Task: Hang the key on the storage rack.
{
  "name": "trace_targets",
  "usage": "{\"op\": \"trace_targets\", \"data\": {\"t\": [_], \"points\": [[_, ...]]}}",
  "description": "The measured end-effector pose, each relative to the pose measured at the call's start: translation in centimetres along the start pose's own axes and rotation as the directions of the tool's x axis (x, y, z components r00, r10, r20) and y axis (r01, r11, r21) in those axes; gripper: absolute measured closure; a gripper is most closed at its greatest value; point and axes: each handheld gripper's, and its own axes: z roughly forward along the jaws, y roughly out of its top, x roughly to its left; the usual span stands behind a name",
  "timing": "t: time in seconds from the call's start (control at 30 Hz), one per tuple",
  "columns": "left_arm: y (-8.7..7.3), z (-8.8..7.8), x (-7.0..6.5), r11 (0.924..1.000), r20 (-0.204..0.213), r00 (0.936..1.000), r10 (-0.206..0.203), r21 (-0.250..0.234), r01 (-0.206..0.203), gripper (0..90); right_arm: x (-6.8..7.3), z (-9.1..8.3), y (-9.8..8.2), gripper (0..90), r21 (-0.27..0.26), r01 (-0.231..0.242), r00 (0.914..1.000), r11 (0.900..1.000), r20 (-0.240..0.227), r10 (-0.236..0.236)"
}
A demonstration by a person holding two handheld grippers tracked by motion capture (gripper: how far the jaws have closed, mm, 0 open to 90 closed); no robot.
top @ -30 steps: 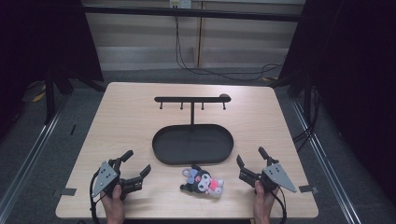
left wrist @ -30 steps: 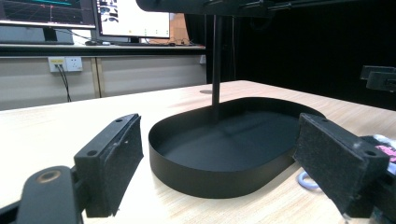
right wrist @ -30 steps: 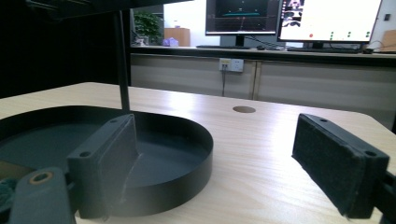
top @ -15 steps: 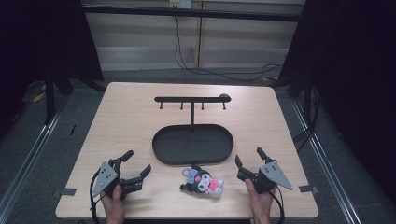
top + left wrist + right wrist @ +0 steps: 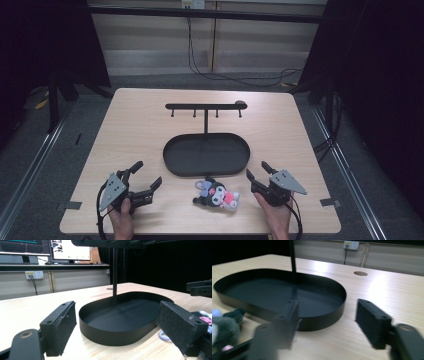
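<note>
A small plush toy (image 5: 217,194), dark grey with pink and white parts, lies on the wooden table (image 5: 135,120) just in front of a black oval tray (image 5: 170,161). From the tray's far side rises a thin black stand with a hook bar (image 5: 205,106). My left gripper (image 5: 146,175) rests open near the front left, with nothing between its jaws. My right gripper (image 5: 258,171) sits to the right of the toy. Its jaws have just been closing and are still apart, with nothing between them. In the right gripper view the toy (image 5: 227,325) lies left of the jaws.
In the left gripper view the tray's rim (image 5: 105,336) lies straight ahead, the toy's pink tag (image 5: 205,319) is at the right edge, and the other gripper (image 5: 200,288) is farther off. A round hole (image 5: 360,273) is in the tabletop behind the tray. Dark floor surrounds the table.
The right gripper's jaws stand closer together than before. The left gripper, the toy and the tray have not moved.
</note>
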Motion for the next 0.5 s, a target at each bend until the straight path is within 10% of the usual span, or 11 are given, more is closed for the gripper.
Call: {"op": "trace_targets", "data": {"t": [0.5], "points": [[0.0,0.0,-0.1,1.0000,-0.003,0.9999,0.010,-0.001,-0.010,15.4,1.0,0.6,3.1,58.8,0.166,0.002,0.9852,0.986,-0.170,0.026]]}}
